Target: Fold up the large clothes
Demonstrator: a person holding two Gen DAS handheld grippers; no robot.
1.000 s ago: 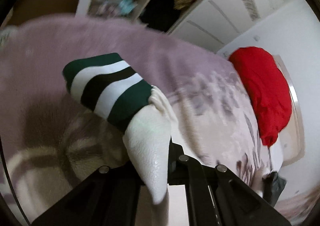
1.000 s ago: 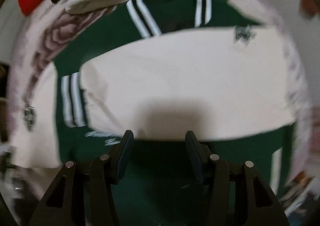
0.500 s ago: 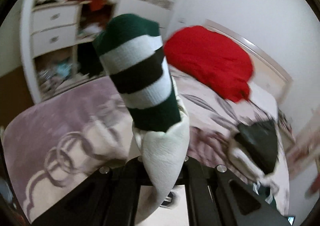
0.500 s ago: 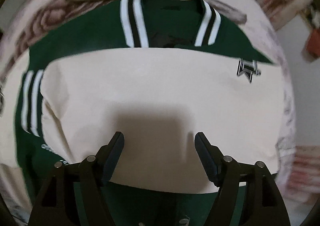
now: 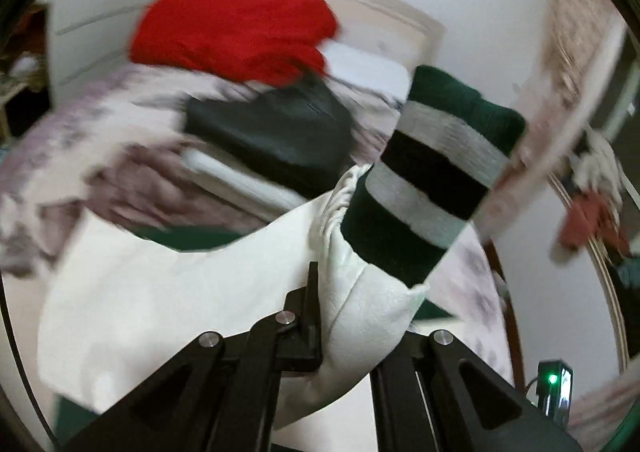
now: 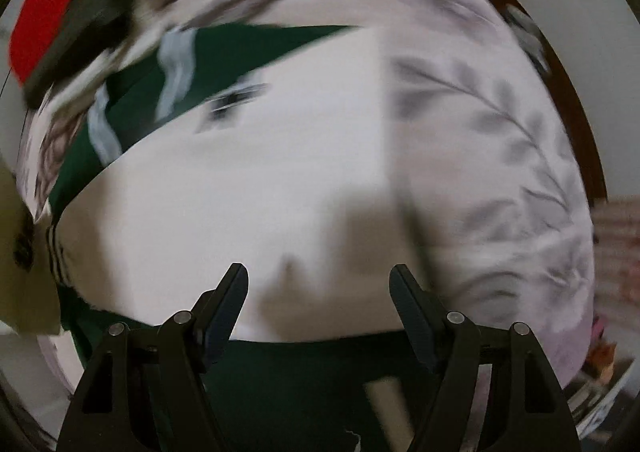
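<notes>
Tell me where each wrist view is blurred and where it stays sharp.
Left wrist view: the red garment and bedspread smear with motion, while the left tool and the sleeve it grips stay crisp. Right wrist view: the jacket is streaked, the open right tool sharp, its shadow soft.
</notes>
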